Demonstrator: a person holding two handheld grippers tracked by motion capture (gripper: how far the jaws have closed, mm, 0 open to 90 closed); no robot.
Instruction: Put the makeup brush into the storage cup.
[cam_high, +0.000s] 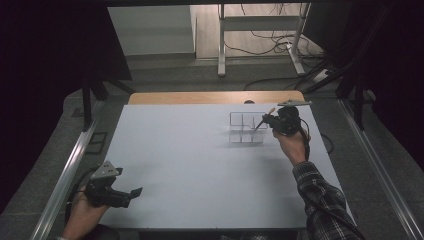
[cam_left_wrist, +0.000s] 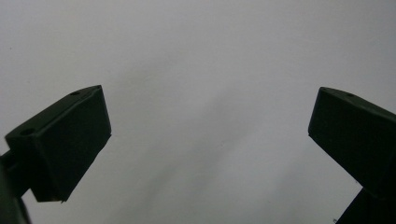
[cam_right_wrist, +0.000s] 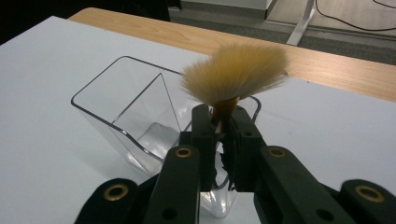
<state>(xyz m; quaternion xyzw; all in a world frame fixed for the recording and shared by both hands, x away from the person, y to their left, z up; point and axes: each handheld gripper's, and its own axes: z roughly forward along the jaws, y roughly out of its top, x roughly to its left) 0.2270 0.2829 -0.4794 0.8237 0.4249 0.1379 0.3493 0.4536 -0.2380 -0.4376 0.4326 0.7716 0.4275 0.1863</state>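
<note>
A dim room with cables on the floor surrounds a white surface (cam_high: 200, 165) edged in pale wood at its far side. The right gripper (cam_right_wrist: 223, 122) has its fingers pinching the stem of a tan, fan-shaped soft-bristle brush (cam_right_wrist: 236, 72), bristles fanned out just above the fingertips. Directly beyond and below the fingers stands a clear plastic divided organiser (cam_right_wrist: 126, 107), its compartments apparently empty. The left gripper (cam_left_wrist: 205, 135) rests near the surface's near edge, fingers spread on nothing. Judgement: brush picked up; placing into the organiser remains.
</note>
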